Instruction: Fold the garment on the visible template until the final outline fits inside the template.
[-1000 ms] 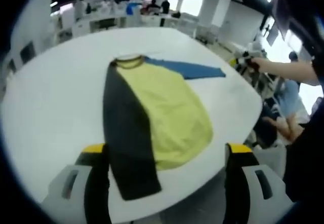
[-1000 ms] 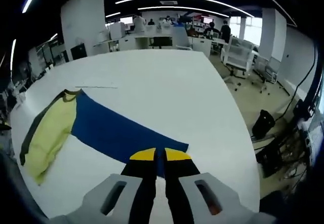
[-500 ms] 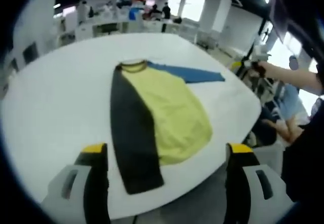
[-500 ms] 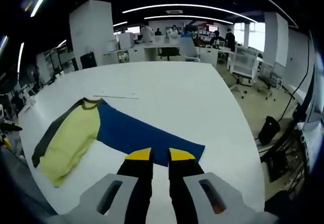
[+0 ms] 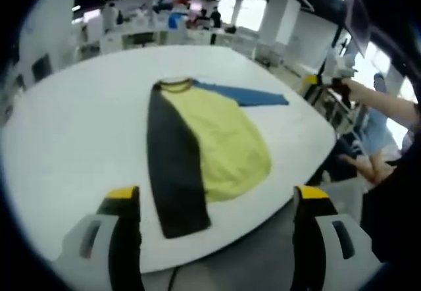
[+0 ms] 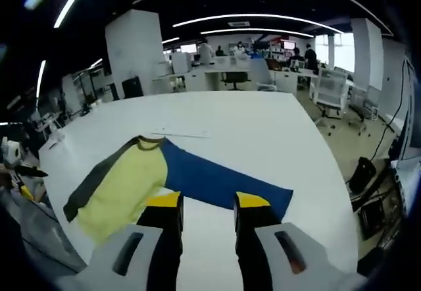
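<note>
White tabletop (image 5: 72, 126) stands in an open-plan office with strip lights overhead and desks and people in the background. On it a garment (image 5: 210, 146) lies flat: yellow body, dark sleeve (image 5: 172, 172) along one side, blue sleeve (image 5: 247, 95) stretched out from the collar end.

Left gripper (image 5: 217, 205), seen in the left gripper view: fingers (image 5: 123, 202) spread wide, holding nothing, positioned off the near edge of the tabletop, apart from the garment. The other gripper (image 5: 322, 80) appears at the right of that view, held in a person's hand beyond the blue sleeve's end.

Right gripper (image 6: 208, 202), seen in the right gripper view: fingers (image 6: 164, 202) parted with a clear gap, holding nothing, near the cuff end of the blue sleeve (image 6: 217, 182); contact cannot be determined. The garment (image 6: 128, 185) extends away to the left.
</note>
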### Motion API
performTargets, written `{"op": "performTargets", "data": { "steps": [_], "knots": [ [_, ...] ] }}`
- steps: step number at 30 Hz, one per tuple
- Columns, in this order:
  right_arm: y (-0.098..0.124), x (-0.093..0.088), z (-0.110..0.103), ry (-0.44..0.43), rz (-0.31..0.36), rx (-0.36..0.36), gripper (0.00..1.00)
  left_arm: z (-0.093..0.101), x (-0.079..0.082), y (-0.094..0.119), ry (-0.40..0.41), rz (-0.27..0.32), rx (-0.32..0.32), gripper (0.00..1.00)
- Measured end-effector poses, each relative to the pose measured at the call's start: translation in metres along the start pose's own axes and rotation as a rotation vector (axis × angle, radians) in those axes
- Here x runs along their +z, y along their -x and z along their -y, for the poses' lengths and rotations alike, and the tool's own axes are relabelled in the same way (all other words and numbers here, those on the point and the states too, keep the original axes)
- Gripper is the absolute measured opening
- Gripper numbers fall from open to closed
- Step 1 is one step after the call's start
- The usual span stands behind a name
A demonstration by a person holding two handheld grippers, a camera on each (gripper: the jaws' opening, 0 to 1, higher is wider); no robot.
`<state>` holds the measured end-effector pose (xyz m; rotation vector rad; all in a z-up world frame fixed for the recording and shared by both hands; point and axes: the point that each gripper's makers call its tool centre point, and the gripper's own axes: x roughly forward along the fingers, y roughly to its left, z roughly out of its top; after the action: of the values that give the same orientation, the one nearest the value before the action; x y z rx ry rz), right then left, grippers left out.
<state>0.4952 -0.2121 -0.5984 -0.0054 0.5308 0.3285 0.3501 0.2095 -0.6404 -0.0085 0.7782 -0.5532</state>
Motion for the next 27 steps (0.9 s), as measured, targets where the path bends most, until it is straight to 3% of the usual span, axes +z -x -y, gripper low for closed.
{"op": "performTargets", "data": {
  "steps": [6, 13, 27],
  "knots": [
    [0.011, -0.004, -0.025, 0.015, -0.007, 0.045, 0.43, -0.004, -0.006, 0.01, 0.008, 0.004, 0.007, 0.93],
    [0.024, -0.005, -0.041, 0.004, 0.009, 0.047, 0.5, -0.012, -0.009, 0.024, 0.011, 0.018, 0.018, 0.93],
    [0.051, -0.031, -0.086, -0.023, -0.008, 0.095, 0.69, -0.024, -0.025, 0.044, 0.024, 0.0, 0.035, 0.92]
  ]
}}
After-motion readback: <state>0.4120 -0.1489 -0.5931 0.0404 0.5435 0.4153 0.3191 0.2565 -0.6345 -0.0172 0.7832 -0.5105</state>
